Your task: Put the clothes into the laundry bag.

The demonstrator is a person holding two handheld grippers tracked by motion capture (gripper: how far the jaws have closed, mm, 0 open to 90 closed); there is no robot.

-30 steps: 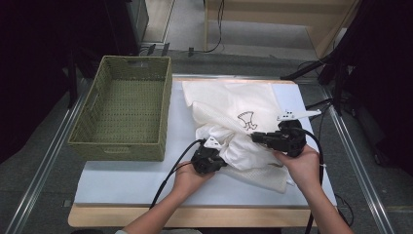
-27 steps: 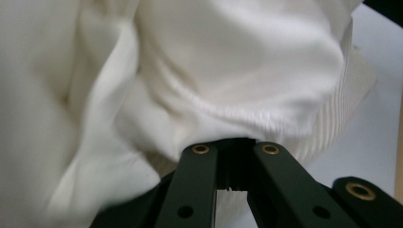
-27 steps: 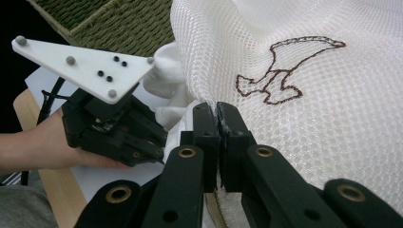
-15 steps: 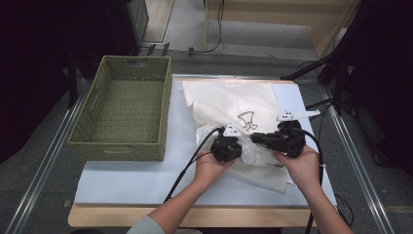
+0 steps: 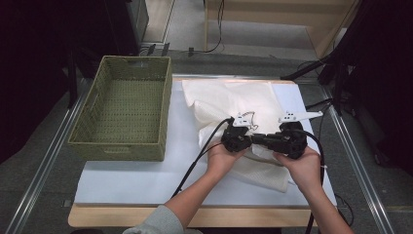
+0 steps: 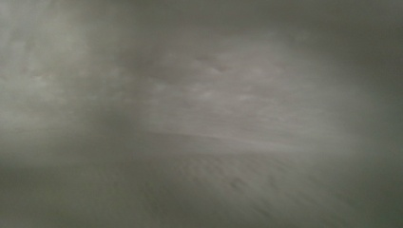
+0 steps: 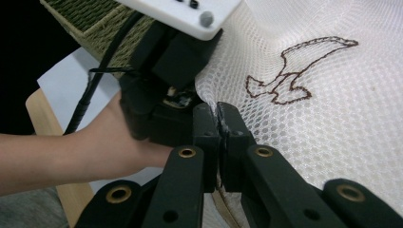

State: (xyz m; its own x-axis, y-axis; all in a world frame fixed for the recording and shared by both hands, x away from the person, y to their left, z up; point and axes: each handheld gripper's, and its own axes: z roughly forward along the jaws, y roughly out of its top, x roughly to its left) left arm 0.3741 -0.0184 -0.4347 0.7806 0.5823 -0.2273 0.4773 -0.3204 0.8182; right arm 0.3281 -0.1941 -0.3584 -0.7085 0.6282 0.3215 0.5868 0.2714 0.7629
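Observation:
A white mesh cloth (image 5: 234, 97) with a brown stitched bird (image 7: 294, 71) lies bunched on the pale table mat (image 5: 146, 180). My left gripper (image 5: 252, 138) and right gripper (image 5: 261, 139) meet tip to tip over the cloth's near part, each in a hand. In the right gripper view the right gripper (image 7: 218, 118) is shut, with a thin edge of cloth pinched low between its jaws. The left gripper's black body (image 7: 161, 90) sits right against it. Blurred fabric (image 6: 214, 118) covers the left gripper view; a fold of cloth has travelled with that gripper.
A green woven basket (image 5: 122, 112) stands at the left of the table, with nothing in it. Black cables (image 5: 199, 156) trail from both grippers toward the front edge. A metal rail (image 5: 360, 170) runs along the table's right side.
My left gripper has carried its fold of cloth rightward and slightly up until it meets the right gripper. The right gripper has stayed put.

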